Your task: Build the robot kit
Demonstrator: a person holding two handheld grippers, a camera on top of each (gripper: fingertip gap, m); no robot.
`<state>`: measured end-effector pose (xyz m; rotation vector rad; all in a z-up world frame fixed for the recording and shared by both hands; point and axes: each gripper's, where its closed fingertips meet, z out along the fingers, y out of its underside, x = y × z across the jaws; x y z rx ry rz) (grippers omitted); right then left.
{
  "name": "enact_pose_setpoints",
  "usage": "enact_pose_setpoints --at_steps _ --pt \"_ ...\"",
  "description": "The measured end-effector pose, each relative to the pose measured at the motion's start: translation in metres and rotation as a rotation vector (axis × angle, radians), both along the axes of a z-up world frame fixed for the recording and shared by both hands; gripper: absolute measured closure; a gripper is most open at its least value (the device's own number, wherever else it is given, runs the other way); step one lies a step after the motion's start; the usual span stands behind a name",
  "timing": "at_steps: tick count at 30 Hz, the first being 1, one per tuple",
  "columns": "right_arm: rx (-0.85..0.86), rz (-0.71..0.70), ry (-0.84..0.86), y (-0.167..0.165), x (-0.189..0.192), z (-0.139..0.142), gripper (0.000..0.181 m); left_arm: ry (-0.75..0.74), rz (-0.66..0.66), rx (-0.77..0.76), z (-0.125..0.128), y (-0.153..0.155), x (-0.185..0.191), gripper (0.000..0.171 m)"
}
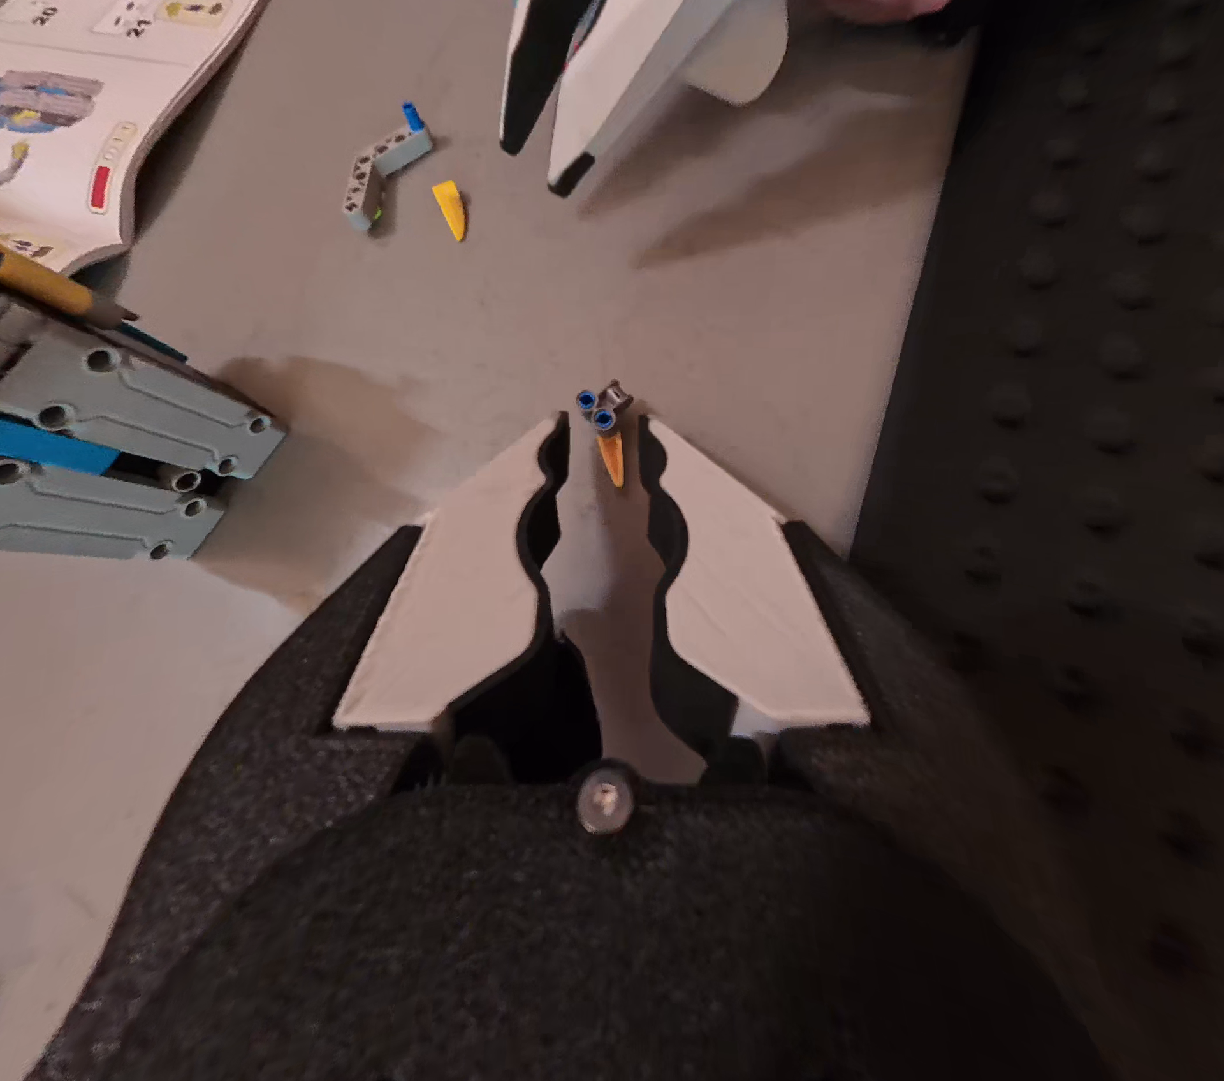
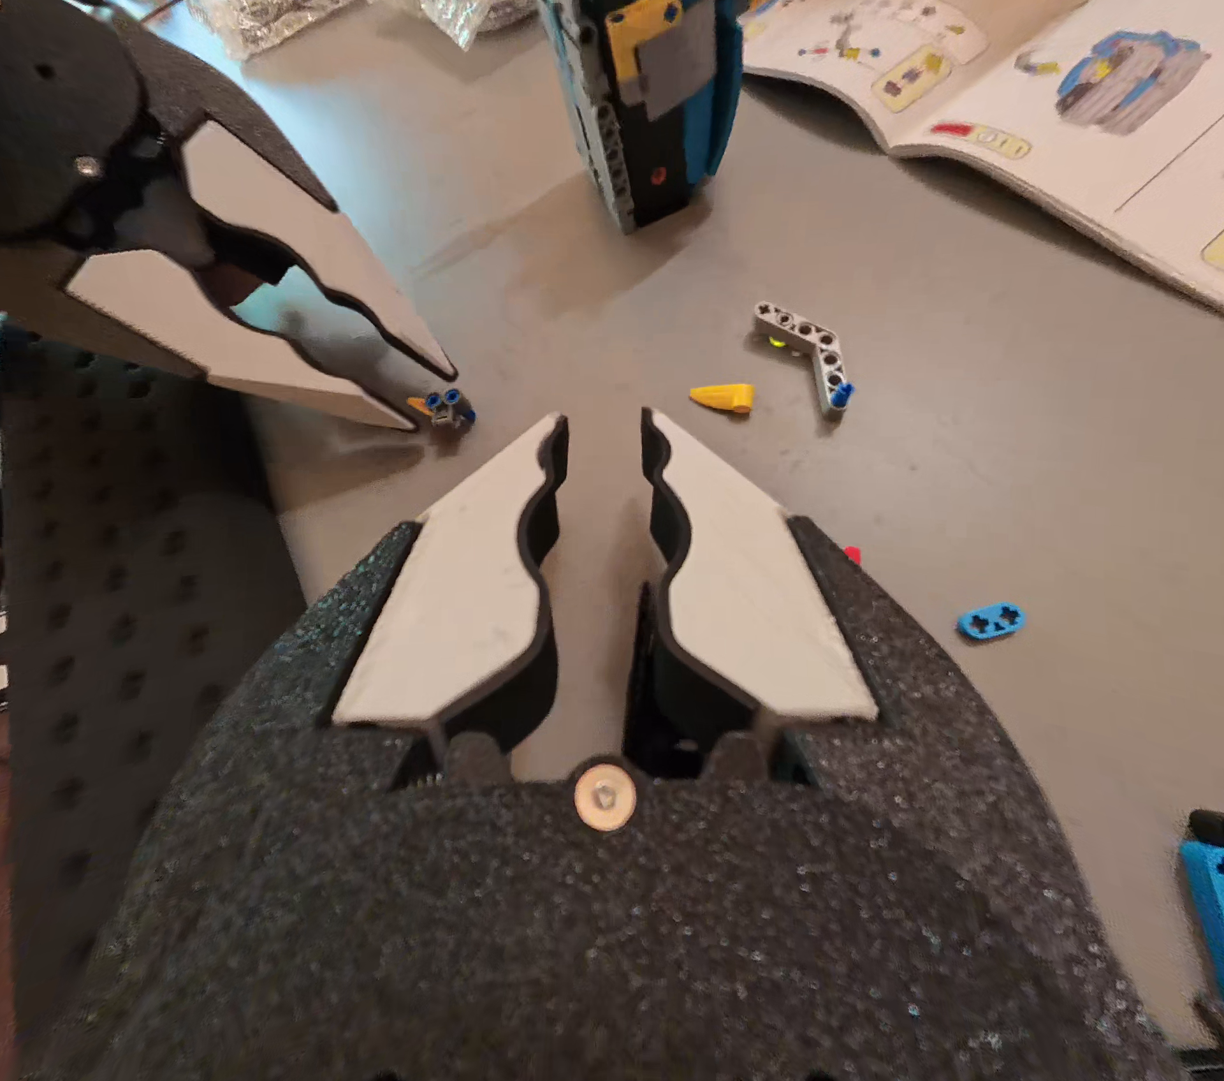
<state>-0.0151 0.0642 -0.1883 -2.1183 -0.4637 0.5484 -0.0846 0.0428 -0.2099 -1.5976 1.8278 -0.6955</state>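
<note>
While the left gripper [image 1: 603,420] sits low over the grey table [image 1: 728,320], its jaws are spread a bit, with a tiny piece [image 1: 604,426] lying right between the tips: orange wedge, dark connector, two blue pins. Can't tell if the tips actually touch it, looks like slim gaps either side. It's near the table's right edge, next to a dark studded mat [image 1: 1060,453].

Further out there's a loose yellow wedge [image 1: 451,208] and just beside it a bent grey beam [image 1: 384,168] with a blue pin stuck in the end. Open instruction booklet [image 1: 132,55] at far left, and a grey and blue brick model [image 1: 119,439] at near left.

The right gripper [image 2: 604,420] hovers above bare table, jaws also apart, holding nothing. A flat blue link [image 2: 991,622] lies off to its right, well apart.
</note>
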Motion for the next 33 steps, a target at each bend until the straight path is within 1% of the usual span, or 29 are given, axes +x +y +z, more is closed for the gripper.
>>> enact_pose_setpoints --at_steps 2,4,6,7,8,10,12,14,15,17,18,19,23,24,26,27,29,30,31,32,33 --pt "0.04 0.021 -0.026 -0.004 -0.006 0.004 0.164 0.02 -0.012 0.022 -0.005 -0.001 -0.001 0.161" --pt "0.029 0.072 -0.02 -0.011 -0.018 0.002 0.164 0.029 -0.019 0.047 -0.009 -0.002 0.001 0.163" --pt "0.014 0.127 0.012 -0.019 -0.029 0.002 0.163 0.006 -0.04 0.092 -0.007 -0.004 0.004 0.165" --pt "0.009 0.157 0.044 -0.023 -0.035 0.005 0.162 -0.024 -0.046 0.148 -0.002 -0.003 0.006 0.165" --pt "-0.001 0.178 0.085 -0.026 -0.04 0.008 0.16 -0.064 -0.04 0.236 0.006 0.002 0.008 0.165" --pt "-0.01 0.205 0.169 -0.031 -0.046 0.017 0.155 -0.174 -0.028 0.467 0.031 0.013 0.011 0.165" --pt "0.034 0.204 0.229 -0.032 -0.045 0.03 0.151 -0.275 -0.035 0.634 0.053 0.012 0.011 0.165" --pt "0.083 0.24 0.3 -0.037 -0.05 0.046 0.146 -0.386 -0.085 0.729 0.071 -0.002 0.013 0.165" --pt "0.101 0.248 0.309 -0.038 -0.053 0.05 0.144 -0.428 -0.1 0.771 0.078 -0.007 0.014 0.165" --pt "0.148 0.249 0.305 -0.037 -0.056 0.057 0.141 -0.466 -0.111 0.854 0.087 -0.012 0.014 0.165" --pt "0.179 0.262 0.322 -0.04 -0.059 0.064 0.149 -0.478 -0.119 0.887 0.09 -0.015 0.014 0.165" --pt "0.198 0.284 0.329 -0.043 -0.061 0.069 0.163 -0.491 -0.124 0.914 0.092 -0.017 0.014 0.165" --pt "0.2 0.295 0.317 -0.046 -0.065 0.071 0.174 -0.5 -0.124 0.982 0.095 -0.02 0.014 0.165" --pt "0.209 0.282 0.301 -0.044 -0.064 0.072 0.174 -0.498 -0.114 0.982 0.095 -0.019 0.015 0.165" --pt "0.261 0.252 0.23 -0.042 -0.062 0.073 0.174 -0.496 -0.069 0.926 0.095 -0.016 0.015 0.165" --pt "0.311 0.23 0.175 -0.04 -0.06 0.075 0.174 -0.495 -0.033 0.858 0.096 -0.013 0.015 0.165" --pt "0.423 0.168 0.049 -0.035 -0.054 0.08 0.174 -0.526 0.039 0.658 0.101 -0.01 0.011 0.164" --pt "0.472 0.124 0.001 -0.033 -0.049 0.083 0.174 -0.554 0.065 0.516 0.103 -0.01 0.009 0.162" --pt "0.523 0.095 -0.041 -0.034 -0.045 0.088 0.174 -0.573 0.083 0.332 0.103 -0.012 0.008 0.161" --pt "0.576 0.077 -0.086 -0.035 -0.044 0.092 0.174 -0.586 0.091 0.112 0.101 -0.017 0.009 0.155" --pt "0.623 0.054 -0.141 -0.037 -0.044 0.096 0.174 -0.602 0.085 -0.106 0.102 -0.023 0.01 0.143"
